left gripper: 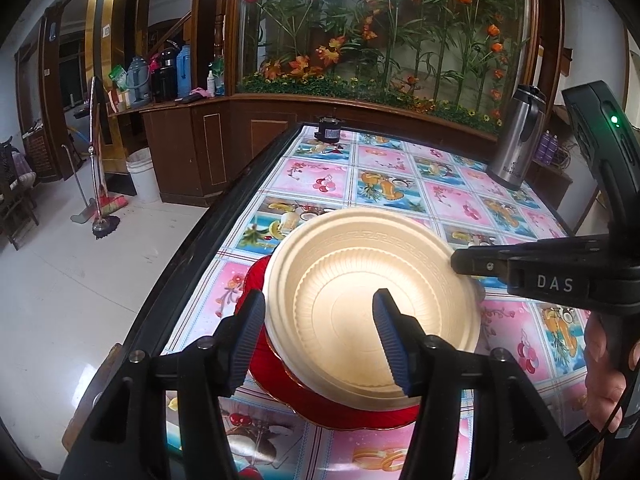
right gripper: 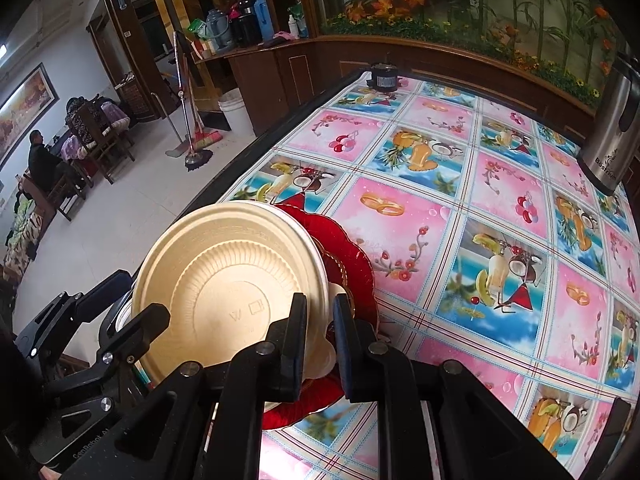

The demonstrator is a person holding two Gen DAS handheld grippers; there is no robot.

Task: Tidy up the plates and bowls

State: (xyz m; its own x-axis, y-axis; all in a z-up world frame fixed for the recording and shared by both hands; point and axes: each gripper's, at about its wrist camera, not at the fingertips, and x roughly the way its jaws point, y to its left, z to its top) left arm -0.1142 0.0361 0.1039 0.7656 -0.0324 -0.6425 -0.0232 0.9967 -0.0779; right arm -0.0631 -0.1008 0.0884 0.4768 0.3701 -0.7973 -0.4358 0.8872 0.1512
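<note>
Closest in, the left gripper [left gripper: 318, 340] has its fingers [left gripper: 390, 340] partly open, one on each side of the near rim of the cream bowl [left gripper: 360, 292]. They stand a little apart from the rim and do not squeeze it, so the left hand has hold of nothing. The right gripper [right gripper: 320, 344] is shut tight, and its fingers [right gripper: 298, 336] pinch the bowl's rim on the other side. The bowl looks tipped up on that side. It sits over the red plate [left gripper: 280, 392], which lies flat on the desk [left gripper: 400, 160] near its front left edge. There may be more cream bowls under the top one, but that is hard to tell. It looks like the bowl is being put down onto the plate, with one hand letting go. Next, the right hand needs to lower the bowl gently until it sits flat, then open its fingers and pull away slowly so the bowl does not slide. Farther back on the desk stand a silver flask [left gripper: 516, 140] and a small black jar [left gripper: 330, 130].
</note>
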